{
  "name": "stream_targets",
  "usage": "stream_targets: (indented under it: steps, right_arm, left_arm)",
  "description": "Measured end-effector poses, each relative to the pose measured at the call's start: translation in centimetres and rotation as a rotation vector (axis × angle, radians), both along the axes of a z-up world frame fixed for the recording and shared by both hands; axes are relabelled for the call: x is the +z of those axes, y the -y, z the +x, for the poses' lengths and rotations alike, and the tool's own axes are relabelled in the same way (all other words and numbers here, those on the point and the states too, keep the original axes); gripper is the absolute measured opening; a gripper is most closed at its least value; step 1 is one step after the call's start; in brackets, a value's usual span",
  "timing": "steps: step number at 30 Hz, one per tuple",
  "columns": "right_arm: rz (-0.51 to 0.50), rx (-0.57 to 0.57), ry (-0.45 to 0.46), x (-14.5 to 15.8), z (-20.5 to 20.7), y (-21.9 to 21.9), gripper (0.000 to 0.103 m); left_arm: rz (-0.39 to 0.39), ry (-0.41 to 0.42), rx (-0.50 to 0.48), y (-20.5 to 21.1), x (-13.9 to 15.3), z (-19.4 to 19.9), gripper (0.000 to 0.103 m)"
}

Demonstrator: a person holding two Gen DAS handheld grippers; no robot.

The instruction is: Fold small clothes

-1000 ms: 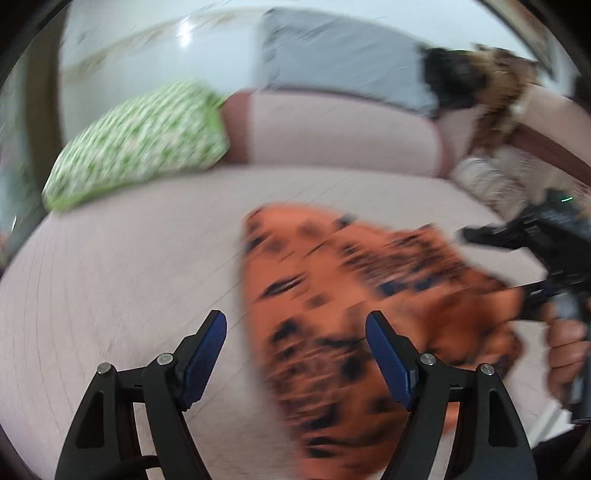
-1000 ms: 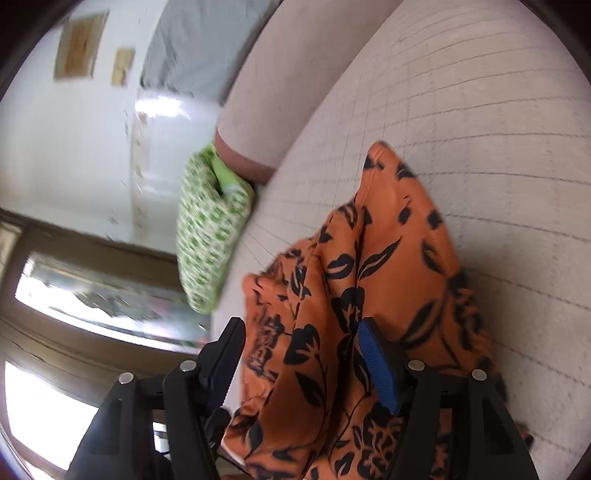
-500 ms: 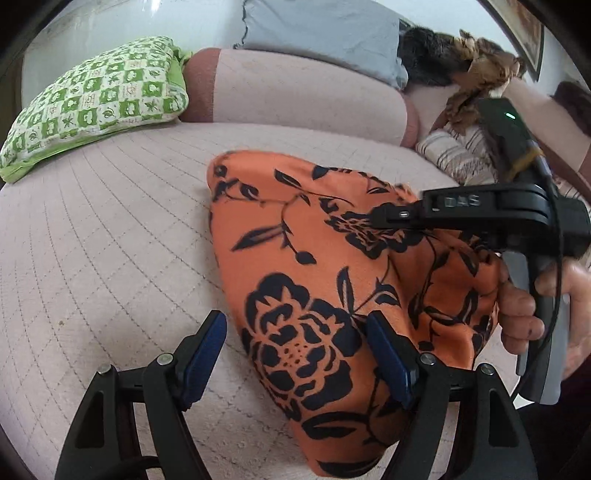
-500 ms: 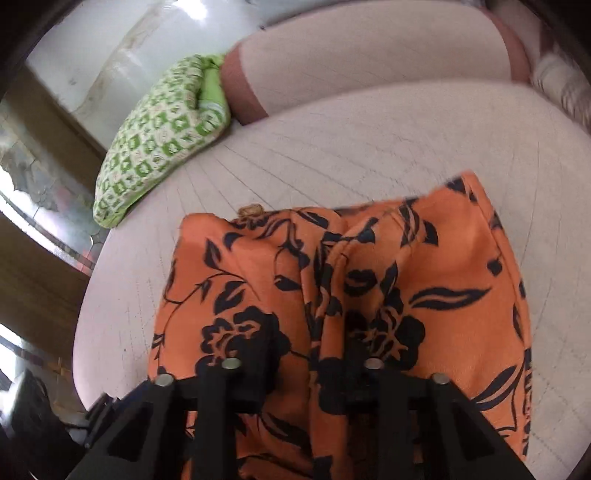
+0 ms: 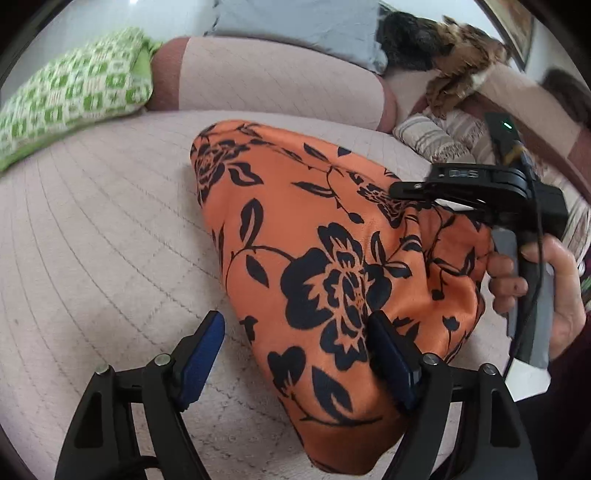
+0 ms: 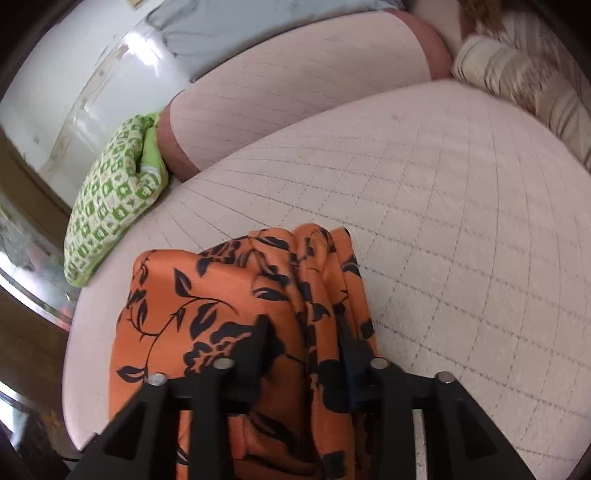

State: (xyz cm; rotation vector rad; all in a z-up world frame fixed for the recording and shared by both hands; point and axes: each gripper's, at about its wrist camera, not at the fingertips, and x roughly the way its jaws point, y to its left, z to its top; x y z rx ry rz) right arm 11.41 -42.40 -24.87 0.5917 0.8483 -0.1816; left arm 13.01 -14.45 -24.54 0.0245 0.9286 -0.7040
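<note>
An orange garment with black flowers (image 5: 306,236) lies bunched on the pale quilted sofa seat (image 5: 92,240). My left gripper (image 5: 295,350) is open, its blue pads wide apart; the cloth's near edge lies between the pads and drapes over the right one. My right gripper (image 6: 303,339) is shut on a gathered fold of the orange garment (image 6: 221,295) and holds it lifted off the seat. In the left wrist view the right gripper (image 5: 413,192) is at the right, held by a hand (image 5: 535,284).
A green-and-white patterned cushion (image 5: 74,96) lies at the back left. The sofa backrest (image 5: 277,81) runs behind, with a grey pillow (image 5: 295,26) on top. Striped cloth (image 5: 443,136) and a dark and brown pile (image 5: 443,48) lie at the back right.
My right gripper closed on the garment's gathered fold and pulled it back and up. My left gripper stayed open and came nearer the cloth's near edge.
</note>
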Motion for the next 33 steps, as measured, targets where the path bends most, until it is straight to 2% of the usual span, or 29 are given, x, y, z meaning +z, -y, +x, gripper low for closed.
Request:
stream_targets:
  steps: [1, 3, 6, 8, 9, 10, 12, 13, 14, 17, 18, 20, 21, 22, 28, 31, 33]
  right_arm:
    - [-0.006, -0.015, -0.008, 0.3, -0.3, 0.1, 0.057]
    - [-0.009, -0.016, 0.018, 1.1, -1.0, 0.3, 0.057]
    - [0.001, -0.053, 0.083, 2.3, -2.2, 1.4, 0.057]
    - [-0.037, -0.133, 0.202, 4.0, -3.8, 1.9, 0.057]
    - [-0.038, -0.137, 0.264, 4.8, -4.5, 2.0, 0.058]
    - [-0.012, -0.109, 0.328, 5.4, -4.9, 1.8, 0.058]
    - [0.024, 0.002, 0.391, 5.9, -4.4, 0.7, 0.052]
    - [0.024, 0.056, 0.378, 5.9, -3.8, -0.3, 0.035]
    - [0.016, 0.11, 0.346, 5.8, -3.0, -1.3, 0.031]
    - [0.001, 0.208, 0.184, 4.1, -0.9, -3.2, 0.031]
    - [-0.027, 0.202, 0.107, 3.2, -0.4, -3.4, 0.03]
    - [-0.055, 0.166, -0.022, 1.1, -0.3, -2.5, 0.022]
    - [-0.046, 0.154, -0.036, 0.8, -0.5, -2.0, 0.012]
    - [-0.035, 0.143, -0.031, 0.7, -0.7, -1.5, 0.009]
    - [0.027, 0.151, 0.004, 0.1, -2.0, 0.6, 0.009]
    - [-0.017, 0.151, 0.02, 1.2, -2.1, 0.0, 0.009]
    - [-0.056, 0.138, 0.049, 2.6, -2.4, -0.1, 0.016]
  left_arm:
    - [-0.014, -0.022, 0.007, -0.2, -0.2, 0.2, 0.082]
    - [-0.037, -0.058, 0.018, -0.6, -0.5, 0.5, 0.084]
    - [-0.026, -0.02, 0.021, -0.6, -0.5, 0.1, 0.084]
    - [0.007, 0.034, 0.015, 0.0, -0.2, -0.7, 0.084]
    - [0.023, 0.06, 0.014, 0.3, -0.1, -1.0, 0.084]
    - [0.038, 0.082, 0.013, 0.6, 0.0, -1.3, 0.084]
    - [0.052, 0.1, 0.01, 1.1, 0.1, -1.6, 0.084]
    - [0.051, 0.096, 0.011, 1.1, 0.1, -1.5, 0.084]
    - [0.046, 0.088, 0.012, 1.0, 0.0, -1.4, 0.084]
    - [0.036, 0.069, 0.014, 0.7, -0.1, -1.1, 0.085]
    - [0.035, 0.069, 0.013, 0.5, 0.0, -1.1, 0.085]
    - [0.038, 0.07, 0.005, 0.5, 0.0, -1.1, 0.085]
    - [0.043, 0.075, 0.005, 0.6, 0.0, -1.1, 0.085]
    - [0.043, 0.078, 0.003, 0.6, 0.0, -1.1, 0.085]
    - [0.045, 0.074, 0.002, 0.3, -0.1, -0.8, 0.085]
    - [0.054, 0.087, 0.008, 0.3, 0.1, -1.0, 0.085]
    - [0.059, 0.091, 0.01, 0.4, 0.1, -1.1, 0.085]
